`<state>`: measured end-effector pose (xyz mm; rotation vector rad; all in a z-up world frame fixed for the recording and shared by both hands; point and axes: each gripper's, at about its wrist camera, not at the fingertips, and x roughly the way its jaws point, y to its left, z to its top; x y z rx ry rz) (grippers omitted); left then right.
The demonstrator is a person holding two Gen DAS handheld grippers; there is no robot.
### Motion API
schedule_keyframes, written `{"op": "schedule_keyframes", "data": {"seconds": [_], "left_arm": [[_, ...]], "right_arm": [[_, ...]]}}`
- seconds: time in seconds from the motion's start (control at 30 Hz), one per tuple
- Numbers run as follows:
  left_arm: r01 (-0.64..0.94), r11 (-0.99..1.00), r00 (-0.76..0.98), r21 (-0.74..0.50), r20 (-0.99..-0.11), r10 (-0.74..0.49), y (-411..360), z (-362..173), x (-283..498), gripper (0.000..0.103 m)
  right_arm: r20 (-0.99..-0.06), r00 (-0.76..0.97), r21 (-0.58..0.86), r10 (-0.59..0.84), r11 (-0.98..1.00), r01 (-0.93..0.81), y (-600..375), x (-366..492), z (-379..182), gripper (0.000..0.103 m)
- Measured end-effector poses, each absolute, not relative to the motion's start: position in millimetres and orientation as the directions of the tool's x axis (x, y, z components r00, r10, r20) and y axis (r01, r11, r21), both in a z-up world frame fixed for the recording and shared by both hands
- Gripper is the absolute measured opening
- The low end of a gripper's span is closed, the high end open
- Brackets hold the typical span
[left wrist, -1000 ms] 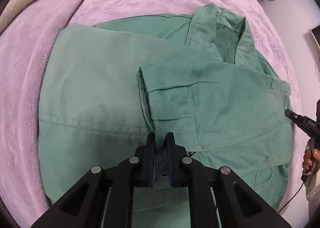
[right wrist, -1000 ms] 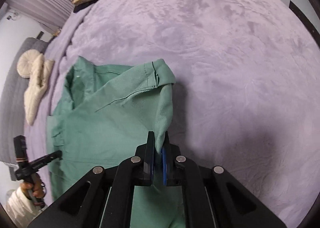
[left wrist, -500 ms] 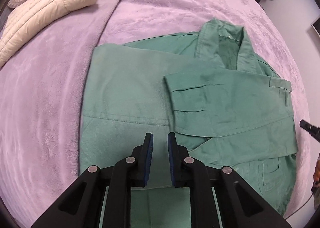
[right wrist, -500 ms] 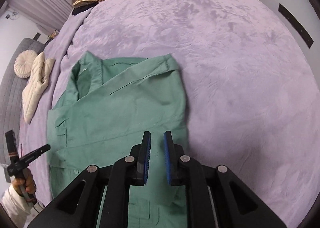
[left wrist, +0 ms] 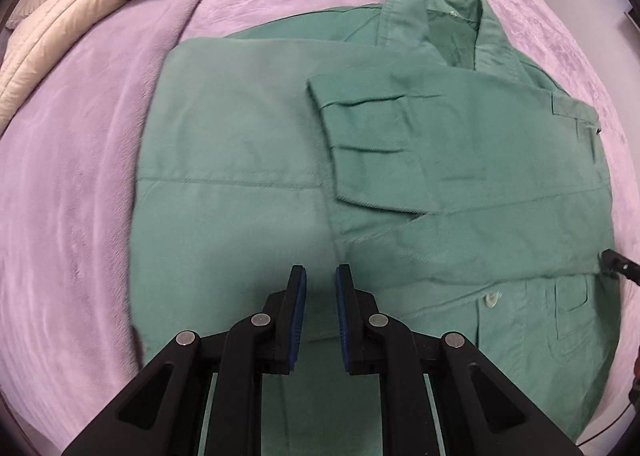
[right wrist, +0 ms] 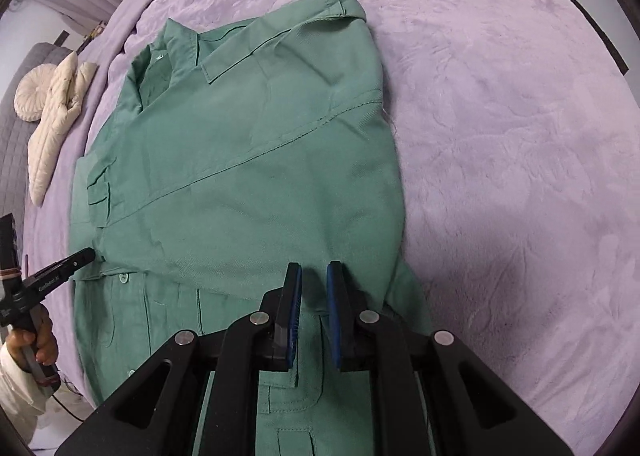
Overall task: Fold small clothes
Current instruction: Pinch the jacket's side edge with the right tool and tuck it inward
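The shirt [left wrist: 248, 159] lies flat on the bed [left wrist: 80, 183], ahead of and beneath both your grippers, with both sleeves folded in across the body. Seen from your left gripper [left wrist: 321, 276], the cuff [left wrist: 360, 143] of the top sleeve sits ahead and slightly right of the jaws, its end pointing left, and the collar [left wrist: 436, 11] lies beyond it at the far end. A button [left wrist: 490, 299] shows on the placket just right of the jaws, with a chest pocket [left wrist: 576, 308] further right.

Your left jaws stand spread with a clear gap between the blue pads, holding nothing, hovering over the lower part of the shirt. Whether they touch the cloth, you cannot tell from this view.

From your right gripper [right wrist: 313, 274], the shirt [right wrist: 248, 159] stretches ahead and to the left of the jaws, its right edge running just right of them, collar [right wrist: 172, 51] at the far left end. These jaws are also spread and empty, poised over the hem side near a pocket [right wrist: 296, 388] that lies under them.

Your left gripper [right wrist: 60, 268] appears at the far left of that view, its tip at the shirt's edge, gripped by your hand [right wrist: 36, 340].

Beyond the shirt, a cream jacket [left wrist: 92, 3] lies far ahead and left of the left jaws. A round cushion [right wrist: 30, 95] rests next to it.
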<state>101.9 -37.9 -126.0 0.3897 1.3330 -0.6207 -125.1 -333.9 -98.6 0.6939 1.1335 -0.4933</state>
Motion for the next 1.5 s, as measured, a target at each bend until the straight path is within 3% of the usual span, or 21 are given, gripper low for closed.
{"op": "schedule_keyframes", "data": {"seconds": [0.4,0.47,0.5,0.53,0.7,0.73,0.77,0.8,0.93,1.07,1.1,1.13,1.23,1.37,1.5], "left_arm": [[0.578,0.812,0.118,-0.078,-0.977,-0.177,-1.0,-109.5,83.1,0.016],[0.58,0.811,0.123,-0.074,-0.977,-0.177,-1.2,-107.9,84.5,0.016],[0.58,0.812,0.123,-0.074,-0.977,-0.177,-2.8,-107.9,84.1,0.016],[0.579,0.812,0.123,-0.073,-0.977,-0.176,-4.3,-107.0,82.7,0.016],[0.566,0.821,0.127,-0.08,-0.975,-0.182,-20.5,-103.2,81.8,0.016],[0.563,0.822,0.128,-0.083,-0.974,-0.186,-23.7,-103.1,82.6,0.016],[0.562,0.823,0.127,-0.085,-0.974,-0.187,-28.0,-104.7,85.5,0.016],[0.562,0.823,0.127,-0.084,-0.974,-0.186,-31.7,-106.1,86.6,0.016],[0.568,0.82,0.122,-0.074,-0.977,-0.173,-45.9,-116.1,89.1,0.016],[0.568,0.82,0.113,-0.071,-0.98,-0.163,-50.8,-121.9,87.6,0.016],[0.568,0.82,0.112,-0.073,-0.98,-0.165,-50.6,-121.6,86.8,0.016],[0.568,0.819,0.111,-0.074,-0.98,-0.165,-50.2,-121.2,86.1,0.016],[0.569,0.819,0.11,-0.079,-0.979,-0.172,-48.0,-117.8,83.4,0.016],[0.571,0.816,0.112,-0.084,-0.977,-0.179,-44.9,-115.2,86.1,0.016],[0.577,0.814,0.114,-0.073,-0.979,-0.169,-45.9,-114.3,84.8,0.016]], "right_arm": [[-0.901,0.429,0.302,-0.056,0.631,0.715,-363.6,-111.4,-67.8,0.017],[-0.884,0.461,0.326,-0.077,0.605,0.727,-387.5,-98.6,-64.5,0.033],[-0.879,0.469,0.332,-0.09,0.591,0.735,-400.2,-92.4,-64.6,0.052],[-0.868,0.486,0.352,-0.096,0.571,0.741,-413.9,-86.7,-65.7,0.059],[-0.804,0.594,0.54,-0.023,0.392,0.745,-468.7,-72.3,-89.0,0.059],[-0.785,0.62,0.582,0.006,0.352,0.733,-474.9,-70.1,-96.3,0.055],[-0.765,0.643,0.617,0.037,0.326,0.716,-477.5,-65.8,-101.7,0.044],[-0.77,0.636,0.614,0.052,0.332,0.716,-477.7,-59.7,-104.6,0.008],[-0.86,0.508,0.431,-0.042,0.473,0.769,-474.4,-38.1,-105.4,0.007],[-0.869,0.491,0.418,-0.064,0.438,0.796,-477.0,-40.8,-111.9,0.01],[-0.869,0.49,0.415,-0.073,0.435,0.799,-475.3,-42.5,-109.2,0.015],[-0.878,0.47,0.385,-0.094,0.444,0.809,-472.0,-45.5,-103.4,0.026],[-0.887,0.433,0.288,-0.162,0.539,0.791,-449.7,-52.3,-76.6,0.03],[-0.875,0.475,0.299,-0.095,0.666,0.684,-398.0,-68.6,-58.0,0.03],[-0.912,0.41,0.265,-0.033,0.715,0.648,-352.5,-80.9,-82.1,0.03]]}}
